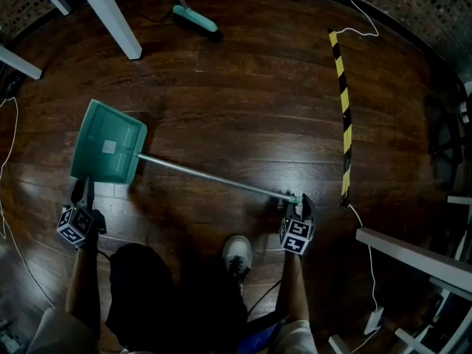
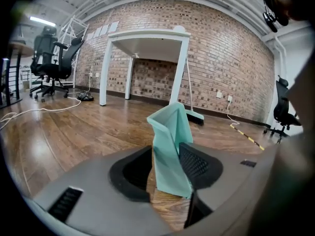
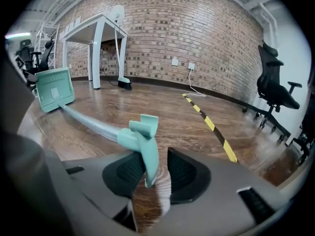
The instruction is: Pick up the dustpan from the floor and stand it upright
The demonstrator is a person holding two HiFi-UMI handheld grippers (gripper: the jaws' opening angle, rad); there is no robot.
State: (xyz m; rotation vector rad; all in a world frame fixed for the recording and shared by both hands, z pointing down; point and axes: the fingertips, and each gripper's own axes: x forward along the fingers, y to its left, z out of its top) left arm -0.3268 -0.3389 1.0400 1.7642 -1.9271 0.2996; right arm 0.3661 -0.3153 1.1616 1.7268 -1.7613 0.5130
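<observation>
Your right hand-held gripper (image 3: 150, 168) is half open around the teal end of the dustpan's handle (image 3: 140, 141), with one pad against it and a gap at the other, so it is not clamped. Your left hand-held gripper (image 2: 165, 168) is spread wide, unclenched, with the pan's edge between its jaws. The dustpan (image 1: 109, 146) lies on the wooden floor (image 1: 243, 87), with the pan at your left.

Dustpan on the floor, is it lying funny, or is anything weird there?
Yes: the green dustpan lies flat on the wooden floor with its long handle stretched out, not standing upright. Nothing looks spilled or broken.
</observation>
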